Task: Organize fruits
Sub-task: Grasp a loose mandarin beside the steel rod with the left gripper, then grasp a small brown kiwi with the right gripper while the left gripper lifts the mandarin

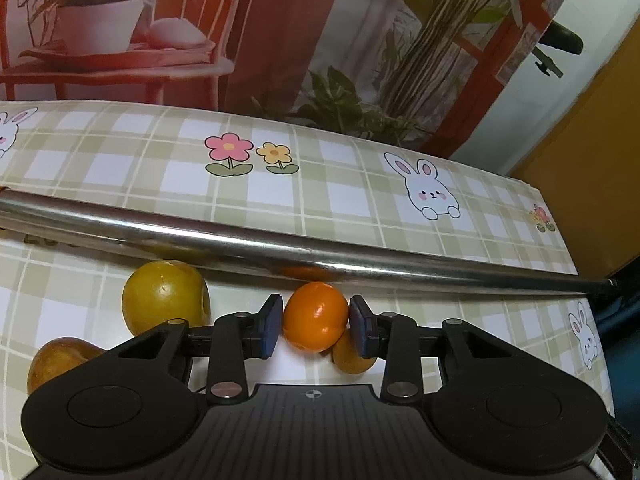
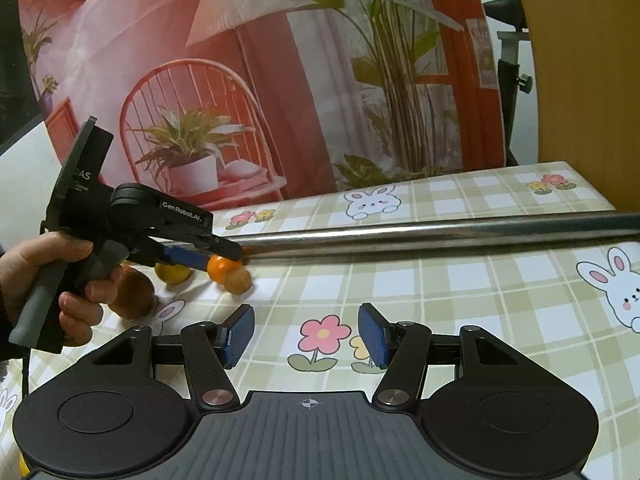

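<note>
- Left tongs (image 1: pixel 316 326): clenched on an orange (image 1: pixel 315 316); both blue pads press its sides. The right wrist view shows the same tongs (image 2: pixel 224 258) angled downward, gripped by the person's left hand (image 2: pixel 48 280).
- Orange: sits low over the worktop (image 1: pixel 320 184), just on the near side of a metal bar (image 1: pixel 280 246). Whether it touches the cloth cannot be told.
- Small brownish-yellow fruit (image 1: pixel 352 356): directly beside the orange on its right, seemingly touching it, partly hidden behind the right finger.
- Yellow-green round fruit (image 1: pixel 166 298): on the worktop left of the orange, close to the bar, apart from the tongs.
- Brown fruit (image 1: pixel 60 362): further left and nearer the camera, partly covered by the tongs' body.
- Right tongs (image 2: pixel 306 334): released, fingers spread wide, nothing between them; positioned above a printed flower on the checked cloth, well apart from the fruit group.
- Metal bar: lies across the worktop from left edge to right edge, between the fruits and the far edge.
</note>
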`<action>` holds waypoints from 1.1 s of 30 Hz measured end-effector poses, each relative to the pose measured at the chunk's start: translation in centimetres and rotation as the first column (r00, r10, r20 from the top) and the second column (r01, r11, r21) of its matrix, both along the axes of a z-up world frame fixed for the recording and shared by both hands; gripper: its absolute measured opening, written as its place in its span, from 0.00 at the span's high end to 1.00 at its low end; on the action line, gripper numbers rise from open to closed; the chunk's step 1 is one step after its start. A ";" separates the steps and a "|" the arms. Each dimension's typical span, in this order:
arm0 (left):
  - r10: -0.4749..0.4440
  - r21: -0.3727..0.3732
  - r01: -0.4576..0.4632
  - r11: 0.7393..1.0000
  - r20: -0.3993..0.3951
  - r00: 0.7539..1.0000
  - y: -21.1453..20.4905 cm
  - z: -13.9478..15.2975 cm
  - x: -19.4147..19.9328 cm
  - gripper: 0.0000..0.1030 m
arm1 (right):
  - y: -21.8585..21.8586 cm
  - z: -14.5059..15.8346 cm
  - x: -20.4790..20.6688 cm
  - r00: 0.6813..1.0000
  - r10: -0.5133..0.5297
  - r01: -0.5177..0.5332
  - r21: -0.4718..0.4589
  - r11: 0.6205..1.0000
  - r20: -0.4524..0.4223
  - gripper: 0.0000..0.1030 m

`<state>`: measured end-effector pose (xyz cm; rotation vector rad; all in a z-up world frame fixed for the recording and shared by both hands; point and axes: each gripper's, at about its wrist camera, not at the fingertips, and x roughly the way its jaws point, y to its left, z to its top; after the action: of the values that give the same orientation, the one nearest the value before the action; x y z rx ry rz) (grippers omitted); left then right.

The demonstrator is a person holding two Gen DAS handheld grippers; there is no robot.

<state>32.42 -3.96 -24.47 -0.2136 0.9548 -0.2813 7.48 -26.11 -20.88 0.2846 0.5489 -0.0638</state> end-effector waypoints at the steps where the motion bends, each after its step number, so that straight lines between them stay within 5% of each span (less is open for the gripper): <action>1: -0.004 0.006 0.004 1.000 0.005 1.000 0.0 0.1 -0.2 0.63 | 0.0 -0.1 0.1 1.000 0.001 -0.001 0.003 1.000 -0.003 0.47; 18: 0.008 -0.032 -0.002 0.999 0.188 0.982 5.0 6.7 -11.0 0.63 | 1.1 -0.3 4.6 0.989 0.126 -0.125 -0.013 0.992 0.076 0.52; 33: 0.154 -0.050 -0.146 0.988 0.209 0.966 10.3 6.6 -18.2 0.63 | 6.8 -2.4 13.7 0.948 0.316 -0.317 -0.141 0.938 -0.025 0.58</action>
<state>14.27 6.30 -17.85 -0.2804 0.7184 -0.1769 21.20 -19.30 -23.30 0.0526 0.5835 0.2087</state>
